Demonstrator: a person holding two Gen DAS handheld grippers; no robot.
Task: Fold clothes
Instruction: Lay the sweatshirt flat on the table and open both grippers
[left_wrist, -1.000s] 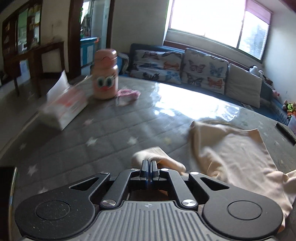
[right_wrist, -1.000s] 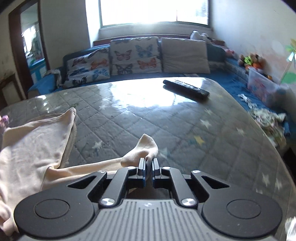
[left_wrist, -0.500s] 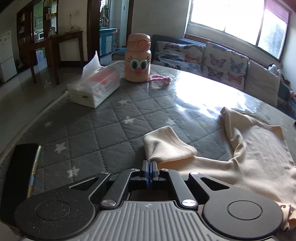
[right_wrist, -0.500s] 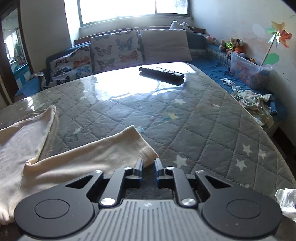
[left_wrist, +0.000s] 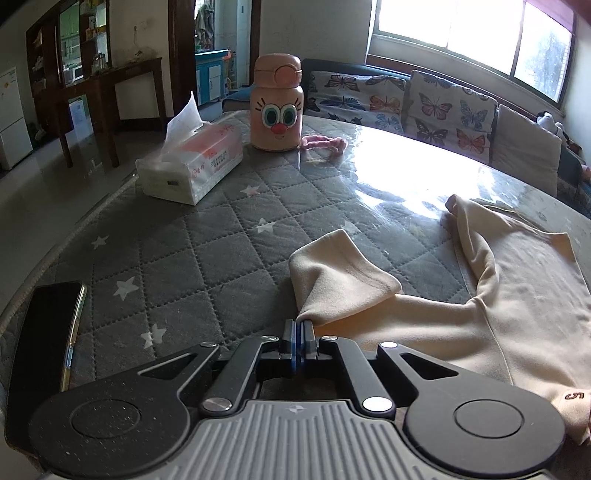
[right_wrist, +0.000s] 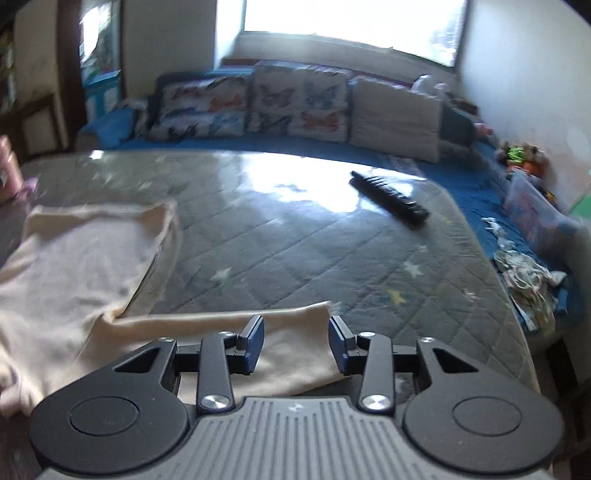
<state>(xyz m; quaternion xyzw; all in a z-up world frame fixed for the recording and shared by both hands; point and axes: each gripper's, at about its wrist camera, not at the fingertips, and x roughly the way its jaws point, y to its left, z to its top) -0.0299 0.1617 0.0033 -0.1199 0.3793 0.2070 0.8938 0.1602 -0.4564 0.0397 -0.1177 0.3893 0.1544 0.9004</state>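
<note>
A cream long-sleeved garment (left_wrist: 509, 295) lies spread on the grey quilted, star-printed table (left_wrist: 207, 258). In the left wrist view my left gripper (left_wrist: 297, 326) is shut on the edge of one sleeve, whose cuff (left_wrist: 338, 277) stands bunched just ahead of the fingertips. In the right wrist view the garment's body (right_wrist: 74, 266) lies at the left and the other sleeve (right_wrist: 288, 339) stretches flat across the table. My right gripper (right_wrist: 296, 339) hovers over that sleeve's cuff end, open, holding nothing.
A tissue box (left_wrist: 192, 162), a pink cartoon-face bottle (left_wrist: 277, 107) and a pink band (left_wrist: 325, 142) sit at the table's far left. A dark phone (left_wrist: 40, 354) lies near the front left edge. A black remote (right_wrist: 389, 197) rests far right. A cushioned sofa (right_wrist: 295, 107) runs behind.
My right gripper opened and let go of its sleeve, which now lies flat beneath it. My left gripper stayed shut on its sleeve and drew back, stretching it out.
</note>
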